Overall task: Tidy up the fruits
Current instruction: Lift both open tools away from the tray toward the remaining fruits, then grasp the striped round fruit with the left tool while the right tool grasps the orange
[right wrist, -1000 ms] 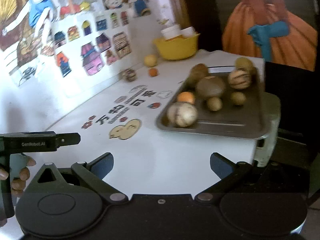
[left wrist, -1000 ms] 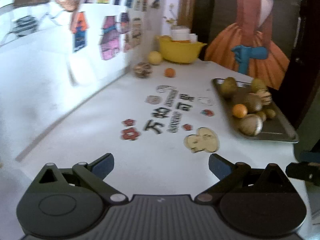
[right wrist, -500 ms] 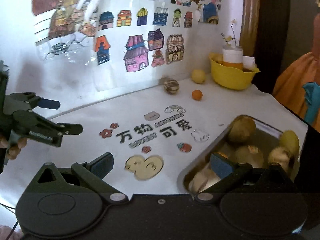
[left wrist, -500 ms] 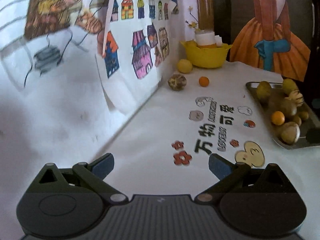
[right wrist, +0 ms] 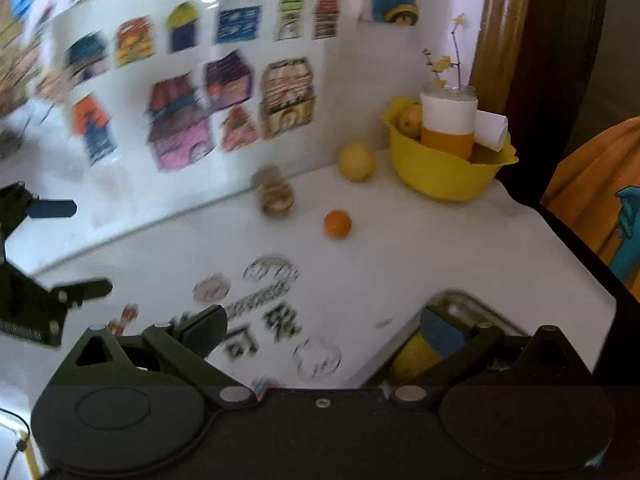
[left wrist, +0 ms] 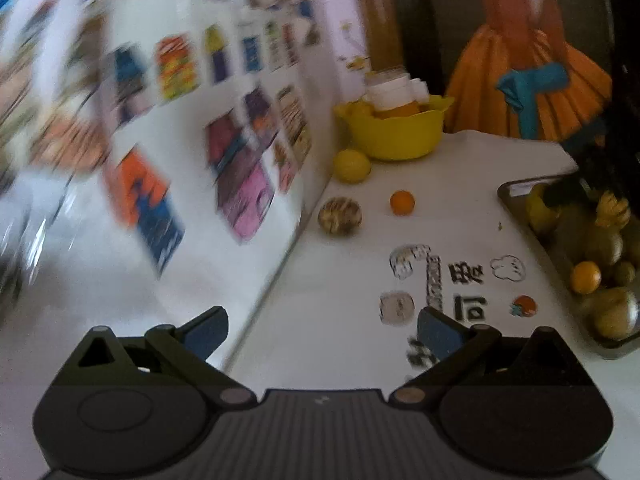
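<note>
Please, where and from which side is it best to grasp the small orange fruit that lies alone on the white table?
Grip the small orange fruit across its widest middle, probably coming from above with one finger on each side. It is round, so no side differs, and it sits apart from the brown striped fruit and the yellow fruit. The open left gripper faces it.

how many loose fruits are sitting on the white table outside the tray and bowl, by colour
yellow fruit: 1
orange fruit: 1
brown striped fruit: 1
total: 3
</note>
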A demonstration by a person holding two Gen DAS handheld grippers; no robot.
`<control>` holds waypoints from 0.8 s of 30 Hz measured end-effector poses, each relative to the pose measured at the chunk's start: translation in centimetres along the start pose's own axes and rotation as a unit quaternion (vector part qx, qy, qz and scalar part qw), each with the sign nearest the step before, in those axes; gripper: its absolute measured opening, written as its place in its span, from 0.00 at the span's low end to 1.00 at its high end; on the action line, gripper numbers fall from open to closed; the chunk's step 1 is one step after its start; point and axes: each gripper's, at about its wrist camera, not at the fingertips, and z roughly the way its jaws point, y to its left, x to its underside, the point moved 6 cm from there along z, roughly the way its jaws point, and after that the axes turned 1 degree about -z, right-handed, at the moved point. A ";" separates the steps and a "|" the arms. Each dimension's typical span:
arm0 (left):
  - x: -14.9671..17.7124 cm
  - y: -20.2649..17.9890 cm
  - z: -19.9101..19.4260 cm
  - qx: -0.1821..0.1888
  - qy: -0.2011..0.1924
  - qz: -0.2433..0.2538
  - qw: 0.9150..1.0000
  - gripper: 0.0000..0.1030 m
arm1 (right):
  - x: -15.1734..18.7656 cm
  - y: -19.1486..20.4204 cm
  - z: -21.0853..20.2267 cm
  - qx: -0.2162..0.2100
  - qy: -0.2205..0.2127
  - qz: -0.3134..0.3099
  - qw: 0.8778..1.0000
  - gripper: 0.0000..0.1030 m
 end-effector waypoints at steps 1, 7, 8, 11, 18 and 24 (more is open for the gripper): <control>-0.5 -0.3 0.6 0.002 -0.004 0.016 1.000 1.00 | -0.5 -0.4 0.6 -0.006 -0.003 0.001 1.000 0.99; -3.4 -2.4 4.6 -0.013 -0.038 0.130 0.991 1.00 | -3.0 -2.8 5.0 -0.012 -0.021 -0.052 0.998 0.99; -3.9 -2.7 5.2 -0.012 -0.042 0.147 0.988 1.00 | -3.2 -3.0 5.7 -0.017 -0.020 -0.051 0.998 0.99; -5.3 -3.7 7.6 -0.012 -0.052 0.196 0.979 1.00 | -4.0 -3.4 7.9 -0.032 -0.016 -0.050 0.998 0.99; -6.4 -5.1 13.5 -0.008 -0.030 0.275 0.961 1.00 | -5.5 -3.5 13.0 -0.032 0.008 -0.055 0.998 0.92; -6.6 -4.8 16.3 0.002 -0.016 0.282 0.959 0.99 | -6.1 -3.6 16.1 -0.030 0.025 -0.062 0.997 0.86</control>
